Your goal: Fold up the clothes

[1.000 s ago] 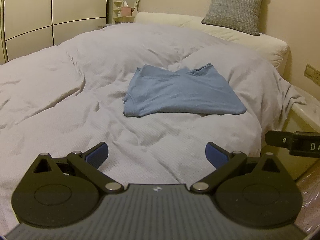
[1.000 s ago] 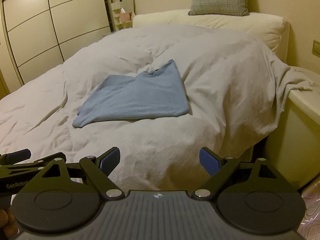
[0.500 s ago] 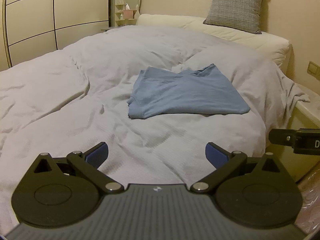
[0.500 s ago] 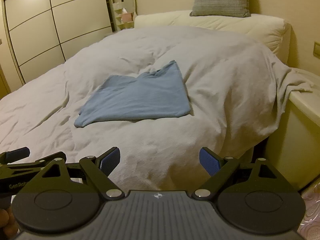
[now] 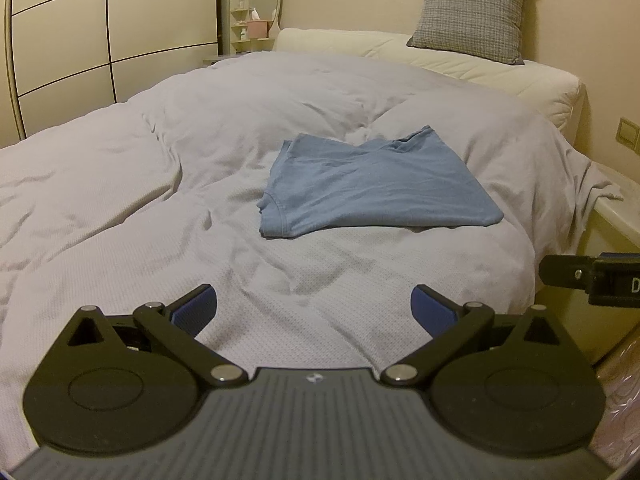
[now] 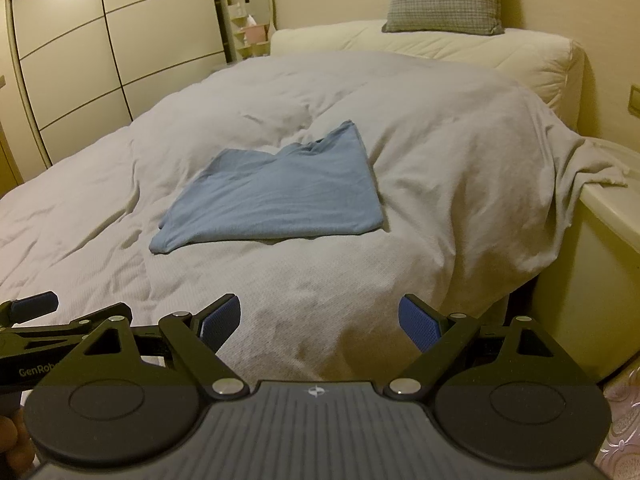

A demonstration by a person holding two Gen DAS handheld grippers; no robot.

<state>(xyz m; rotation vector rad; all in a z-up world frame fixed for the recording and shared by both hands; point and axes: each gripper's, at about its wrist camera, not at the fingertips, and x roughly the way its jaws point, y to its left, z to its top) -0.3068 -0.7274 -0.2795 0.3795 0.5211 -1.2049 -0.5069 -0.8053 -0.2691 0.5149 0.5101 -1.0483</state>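
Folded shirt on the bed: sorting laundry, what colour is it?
Plain light blue shirt; clearest in left wrist view.

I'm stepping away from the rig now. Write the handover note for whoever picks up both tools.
Left tool: open, empty, held over the near edge of the duvet.
Right tool: open, empty, beside the left one, also short of the shirt.
Shirt: blue, lies on the duvet mid-bed, already folded into a rough rectangle, far edge uneven; nothing touches it.
Done: the main folds, by the look of it.
Left: perhaps one more fold or squaring the far edge; your call.
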